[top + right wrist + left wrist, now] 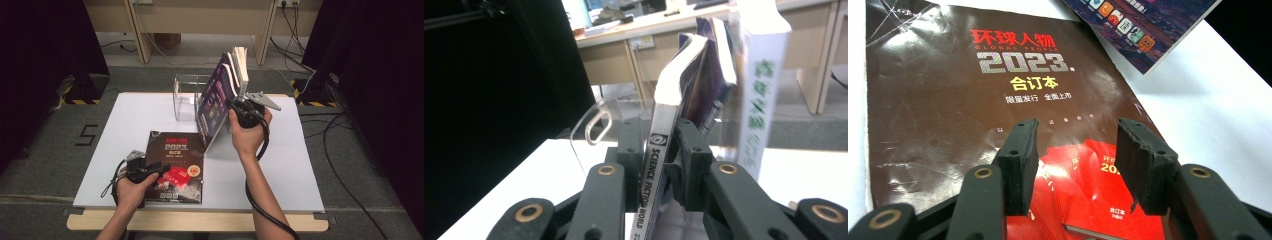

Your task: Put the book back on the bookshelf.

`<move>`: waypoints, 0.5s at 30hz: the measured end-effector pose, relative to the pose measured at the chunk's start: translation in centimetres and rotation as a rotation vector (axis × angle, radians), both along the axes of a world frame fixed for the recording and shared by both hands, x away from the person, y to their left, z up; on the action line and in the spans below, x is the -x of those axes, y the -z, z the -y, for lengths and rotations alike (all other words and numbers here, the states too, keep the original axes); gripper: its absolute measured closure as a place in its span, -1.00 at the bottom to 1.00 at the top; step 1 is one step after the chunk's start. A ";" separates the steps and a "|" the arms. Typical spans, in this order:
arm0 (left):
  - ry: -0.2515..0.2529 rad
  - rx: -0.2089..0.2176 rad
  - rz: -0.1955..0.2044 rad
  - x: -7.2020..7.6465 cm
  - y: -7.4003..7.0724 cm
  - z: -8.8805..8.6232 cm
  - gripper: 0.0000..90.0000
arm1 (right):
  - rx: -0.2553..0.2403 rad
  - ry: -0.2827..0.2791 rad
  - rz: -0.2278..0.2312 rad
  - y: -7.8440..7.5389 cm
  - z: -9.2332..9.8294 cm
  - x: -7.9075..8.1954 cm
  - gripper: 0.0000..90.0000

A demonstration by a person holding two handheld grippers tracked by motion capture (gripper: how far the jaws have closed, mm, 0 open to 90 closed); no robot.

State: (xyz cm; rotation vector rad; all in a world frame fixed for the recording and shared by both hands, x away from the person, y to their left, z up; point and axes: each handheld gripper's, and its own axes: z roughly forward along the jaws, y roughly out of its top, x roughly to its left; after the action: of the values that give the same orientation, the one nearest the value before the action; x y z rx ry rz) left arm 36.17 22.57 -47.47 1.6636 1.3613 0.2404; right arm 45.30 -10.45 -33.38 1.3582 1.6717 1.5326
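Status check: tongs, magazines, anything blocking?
Left tongs open, hovering over brown magazine flat on table. Right tongs around spine of purple magazine, tilted beside clear holder. White book close alongside.

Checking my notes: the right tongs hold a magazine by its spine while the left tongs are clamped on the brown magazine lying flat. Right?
Not quite. The left tongs are open above the brown magazine, not clamped, as the left gripper view shows. The right tongs do hold a magazine by its spine.
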 end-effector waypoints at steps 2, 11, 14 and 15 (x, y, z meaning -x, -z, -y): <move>0.000 0.000 0.001 0.0 0.0 0.1 0.13 | 0.001 0.004 -0.011 0.1 0.3 0.1 0.66; 0.003 -0.003 -0.001 0.0 0.0 0.1 0.12 | -0.037 0.008 -0.079 -0.1 1.2 -0.2 0.59; 0.003 -0.004 0.001 0.0 0.0 0.1 0.12 | -0.032 0.019 -0.080 -0.2 1.4 -0.2 0.57; 0.004 -0.004 0.001 0.0 0.0 0.1 0.12 | -0.032 0.026 -0.084 -0.3 1.4 -0.2 0.57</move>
State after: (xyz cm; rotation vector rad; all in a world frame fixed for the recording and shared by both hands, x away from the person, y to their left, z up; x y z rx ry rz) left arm 36.16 22.46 -47.49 1.6691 1.3577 0.2425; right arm 45.49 -11.86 -33.08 1.4742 1.6795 1.5130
